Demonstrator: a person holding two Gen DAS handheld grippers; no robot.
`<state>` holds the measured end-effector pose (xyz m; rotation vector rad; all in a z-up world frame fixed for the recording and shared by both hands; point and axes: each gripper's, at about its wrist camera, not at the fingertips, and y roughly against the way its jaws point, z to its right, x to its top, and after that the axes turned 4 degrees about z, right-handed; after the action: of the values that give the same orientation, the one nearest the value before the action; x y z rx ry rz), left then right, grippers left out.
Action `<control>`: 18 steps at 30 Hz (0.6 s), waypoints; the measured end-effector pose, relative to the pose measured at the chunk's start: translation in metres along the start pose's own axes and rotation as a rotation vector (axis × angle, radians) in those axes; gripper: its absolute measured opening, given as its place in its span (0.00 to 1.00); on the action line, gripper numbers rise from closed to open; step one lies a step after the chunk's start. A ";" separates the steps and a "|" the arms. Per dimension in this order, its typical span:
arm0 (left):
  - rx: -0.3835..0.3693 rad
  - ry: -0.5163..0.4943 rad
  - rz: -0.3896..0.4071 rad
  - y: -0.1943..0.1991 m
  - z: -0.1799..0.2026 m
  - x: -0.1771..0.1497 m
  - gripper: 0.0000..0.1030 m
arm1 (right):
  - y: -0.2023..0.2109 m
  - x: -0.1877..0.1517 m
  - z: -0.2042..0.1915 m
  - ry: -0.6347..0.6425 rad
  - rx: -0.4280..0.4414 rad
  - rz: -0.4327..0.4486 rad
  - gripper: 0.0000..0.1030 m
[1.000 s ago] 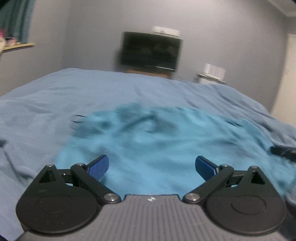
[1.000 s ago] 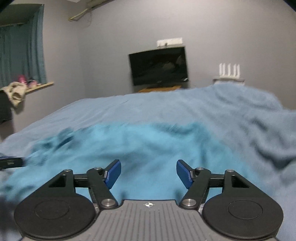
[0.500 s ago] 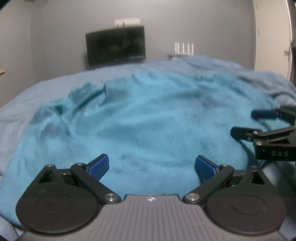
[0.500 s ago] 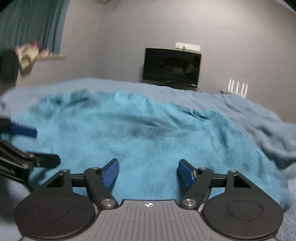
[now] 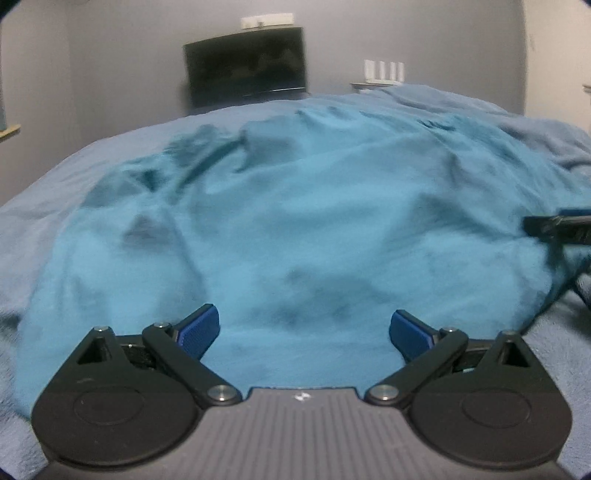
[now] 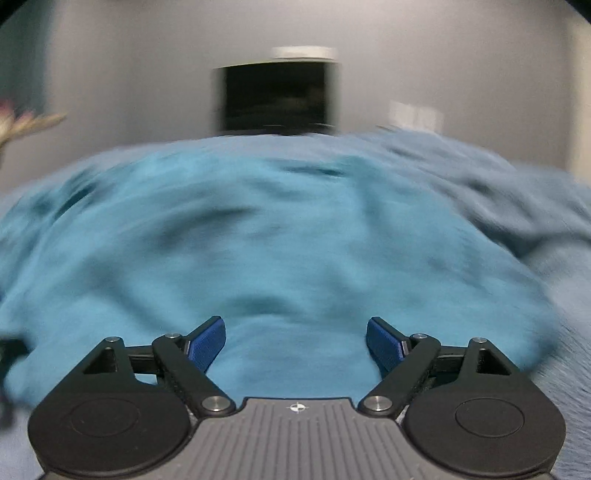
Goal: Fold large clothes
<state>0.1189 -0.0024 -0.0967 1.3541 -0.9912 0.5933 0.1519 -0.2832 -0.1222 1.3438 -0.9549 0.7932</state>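
Nearer now: rumpled teal garment (image 5: pixel 303 221)

The room is dim, with plain grey walls (image 5: pixel 110 66). A bed covered in a grey-blue blanket (image 5: pixel 74 177) fills the near and middle ground and is rumpled toward the far right. Against the far wall stands a dark, switched-off television (image 5: pixel 245 68), with a pale oblong object (image 5: pixel 267 20) just above it. To its right, a white device with upright antennas (image 5: pixel 384 70) sits on a small surface. A wooden shelf edge (image 5: pixel 9 131) shows on the left wall. The right wrist view is blurred.
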 end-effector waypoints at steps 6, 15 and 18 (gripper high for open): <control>0.190 0.141 -0.048 0.014 -0.036 -0.003 0.99 | 0.004 0.003 0.040 -0.184 -0.130 -0.027 0.62; 0.213 0.289 -0.057 0.028 -0.062 -0.006 0.99 | 0.034 0.011 0.054 -0.276 -0.077 0.016 0.63; 0.209 0.273 0.022 0.039 -0.051 -0.002 0.99 | 0.045 0.008 0.037 -0.192 -0.009 0.013 0.66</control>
<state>0.0971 0.0540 -0.0741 1.4013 -0.7382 0.8926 0.1108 -0.3164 -0.0959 1.4257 -1.1173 0.6773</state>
